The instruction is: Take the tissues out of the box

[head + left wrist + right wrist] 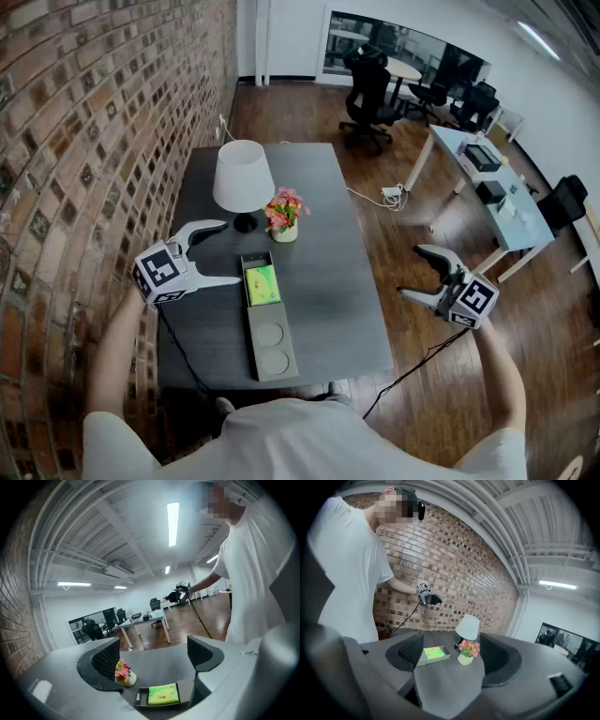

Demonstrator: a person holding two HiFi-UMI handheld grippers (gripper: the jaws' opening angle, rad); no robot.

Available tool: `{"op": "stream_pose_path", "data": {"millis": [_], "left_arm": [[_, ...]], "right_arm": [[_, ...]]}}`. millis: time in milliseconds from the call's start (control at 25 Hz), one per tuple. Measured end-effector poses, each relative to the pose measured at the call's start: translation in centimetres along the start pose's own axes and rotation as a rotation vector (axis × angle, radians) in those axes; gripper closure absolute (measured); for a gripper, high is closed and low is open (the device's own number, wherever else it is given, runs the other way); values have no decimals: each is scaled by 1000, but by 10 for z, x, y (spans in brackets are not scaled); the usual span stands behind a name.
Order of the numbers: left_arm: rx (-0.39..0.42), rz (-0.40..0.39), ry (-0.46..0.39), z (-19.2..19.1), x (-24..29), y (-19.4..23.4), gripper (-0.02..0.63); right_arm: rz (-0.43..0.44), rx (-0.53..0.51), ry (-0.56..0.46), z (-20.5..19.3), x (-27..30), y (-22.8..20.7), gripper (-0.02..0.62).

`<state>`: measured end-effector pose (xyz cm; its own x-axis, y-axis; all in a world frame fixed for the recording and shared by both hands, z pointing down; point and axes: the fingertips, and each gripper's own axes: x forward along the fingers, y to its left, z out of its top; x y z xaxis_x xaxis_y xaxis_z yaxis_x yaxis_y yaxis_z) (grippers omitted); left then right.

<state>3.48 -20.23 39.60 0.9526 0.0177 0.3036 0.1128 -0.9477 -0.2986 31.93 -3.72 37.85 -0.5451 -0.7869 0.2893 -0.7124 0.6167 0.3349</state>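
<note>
A green tissue pack (262, 283) lies in the far end of a long grey box (272, 361) on the dark table (328, 281). My left gripper (220, 253) hovers just left of the pack, above the table, open and empty. Its own view looks down past its jaws at the tissue pack (163, 694). My right gripper (410, 270) is off the table's right edge, above the floor, its jaws apart with nothing between them. Its view shows the tissue pack (434, 653) far ahead across the table.
A white lamp (242, 178) and a small pot of flowers (284, 214) stand just behind the box. A brick wall (84, 141) runs along the table's left side. Office chairs (368, 98) and a white desk (487, 183) stand further right on the wooden floor.
</note>
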Motion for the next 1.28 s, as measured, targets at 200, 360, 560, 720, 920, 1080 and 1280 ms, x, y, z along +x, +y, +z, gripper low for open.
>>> {"op": "stream_pose_path", "data": {"millis": [200, 360, 560, 720, 920, 1080, 1280], "left_arm": [[-9, 23, 37, -21, 5, 6, 154], [-31, 28, 37, -31, 8, 8, 154], [-57, 56, 46, -43, 0, 7, 155], [-66, 82, 70, -55, -14, 6, 156], [-94, 117, 71, -64, -30, 6, 156], [-128, 147, 68, -72, -38, 3, 164], [-159, 153, 66, -81, -40, -8, 164]], "right_arm": [[-8, 40, 94, -46, 0, -5, 206], [-2, 54, 163, -73, 4, -6, 206], [28, 75, 220, -103, 20, -5, 206], [67, 103, 250, -126, 43, 3, 206], [174, 119, 276, -148, 96, 28, 206], [265, 110, 274, -152, 148, 45, 206], [353, 84, 298, -157, 213, 57, 206]]}}
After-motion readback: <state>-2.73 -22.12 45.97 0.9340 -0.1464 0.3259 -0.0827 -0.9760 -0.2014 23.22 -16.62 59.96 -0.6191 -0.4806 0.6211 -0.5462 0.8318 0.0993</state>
